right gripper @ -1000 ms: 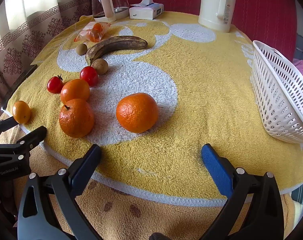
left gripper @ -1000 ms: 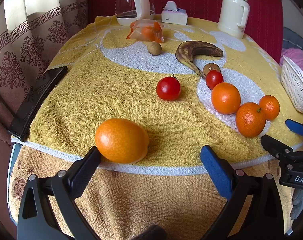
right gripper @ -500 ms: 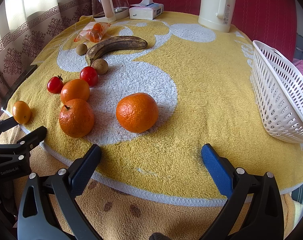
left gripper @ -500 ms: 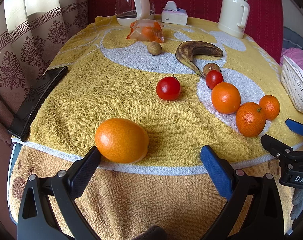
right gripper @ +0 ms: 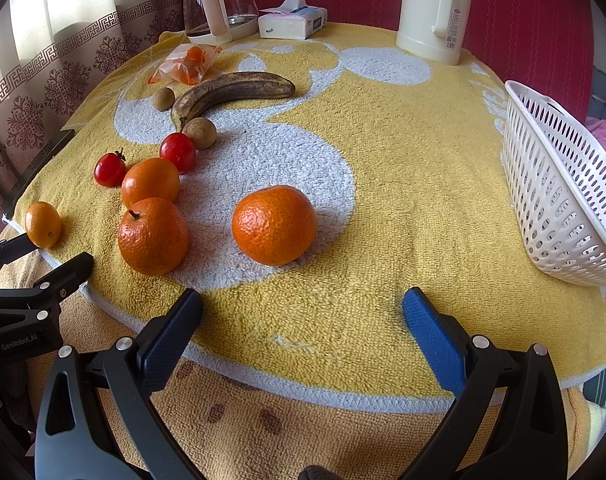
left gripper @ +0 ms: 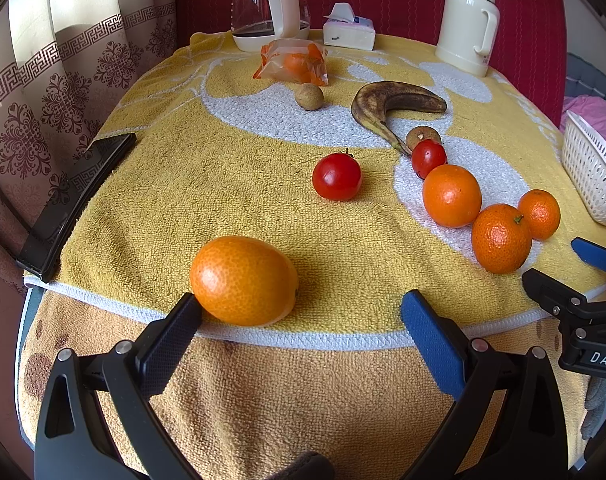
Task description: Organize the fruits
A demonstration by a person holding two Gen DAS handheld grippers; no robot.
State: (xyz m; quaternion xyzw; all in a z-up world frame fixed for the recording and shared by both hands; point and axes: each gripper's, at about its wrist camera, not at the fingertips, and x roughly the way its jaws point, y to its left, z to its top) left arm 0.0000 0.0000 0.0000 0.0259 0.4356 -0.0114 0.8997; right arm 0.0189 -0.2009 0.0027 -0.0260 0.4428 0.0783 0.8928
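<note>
Clearance on the towel-covered table: right half open, left half crowded.
The towel (right gripper: 403,168) lies bare between the lone tangerine (right gripper: 274,224) and the white basket (right gripper: 559,208) at the right edge. Toward the left edge, oranges, tomatoes and a banana (right gripper: 231,90) cluster tightly; a kettle (right gripper: 217,4), tissue box (right gripper: 293,22) and thermos (right gripper: 433,10) line the far edge.

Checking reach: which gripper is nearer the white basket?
Right. The right gripper has the basket just ahead to its right; the left gripper sits farther left, by the oval orange.
</note>
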